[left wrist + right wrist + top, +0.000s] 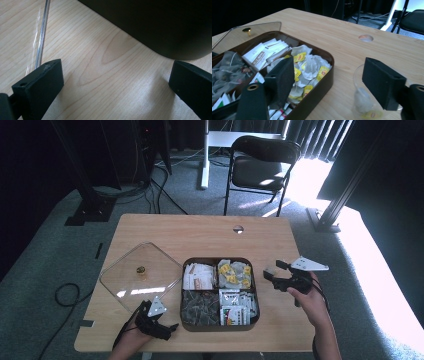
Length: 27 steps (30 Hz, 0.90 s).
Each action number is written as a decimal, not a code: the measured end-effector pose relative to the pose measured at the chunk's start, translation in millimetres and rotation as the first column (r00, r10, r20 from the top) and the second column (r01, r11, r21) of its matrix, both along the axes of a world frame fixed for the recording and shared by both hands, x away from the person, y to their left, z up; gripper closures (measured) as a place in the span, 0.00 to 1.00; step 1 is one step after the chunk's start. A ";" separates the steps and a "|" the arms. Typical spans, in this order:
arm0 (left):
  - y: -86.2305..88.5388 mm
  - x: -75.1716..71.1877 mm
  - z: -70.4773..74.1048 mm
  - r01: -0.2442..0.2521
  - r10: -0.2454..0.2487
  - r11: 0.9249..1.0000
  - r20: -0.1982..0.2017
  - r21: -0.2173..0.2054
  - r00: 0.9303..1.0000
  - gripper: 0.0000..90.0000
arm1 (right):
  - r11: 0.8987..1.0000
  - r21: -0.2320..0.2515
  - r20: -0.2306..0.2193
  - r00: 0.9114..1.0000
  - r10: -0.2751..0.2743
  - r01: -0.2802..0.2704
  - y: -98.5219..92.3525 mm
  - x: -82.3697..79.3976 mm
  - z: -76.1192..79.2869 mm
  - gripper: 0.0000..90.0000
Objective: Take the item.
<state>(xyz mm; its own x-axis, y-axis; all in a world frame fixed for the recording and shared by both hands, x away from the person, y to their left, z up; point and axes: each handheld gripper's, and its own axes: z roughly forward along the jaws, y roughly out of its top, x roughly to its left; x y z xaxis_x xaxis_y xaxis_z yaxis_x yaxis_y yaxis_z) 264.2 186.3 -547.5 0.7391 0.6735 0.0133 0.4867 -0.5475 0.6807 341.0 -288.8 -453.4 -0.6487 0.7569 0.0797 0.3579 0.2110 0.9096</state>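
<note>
Table (pixel 200 232): a light wooden top, seen mid-frame from the high view, kept bare around the work.
Tea box (pixel 219 292): set at lower centre, its four compartments left uncovered so the bags can be reached.
Lid (pixel 140 276): the clear cover is laid flat at the box's left, out of the way.
Left gripper (pixel 161 320): rested at lower left, jaws parted over bare wood, nothing held.
Right gripper (pixel 272 276): held at right of the box, jaws spread wide, nothing gripped.
Plastic cup (pixel 365 100): stood at lower right of the right gripper view, just beside the box.
Tea bag (pixel 362 100): seen lying inside the cup, judged already delivered.
</note>
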 end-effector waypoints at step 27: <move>0.0 0.0 -0.2 0.000 0.000 1.000 0.001 -0.001 1.000 0.00 | 1.000 -0.019 -0.023 1.000 0.004 -0.005 -9.8 -33.6 -45.2 0.20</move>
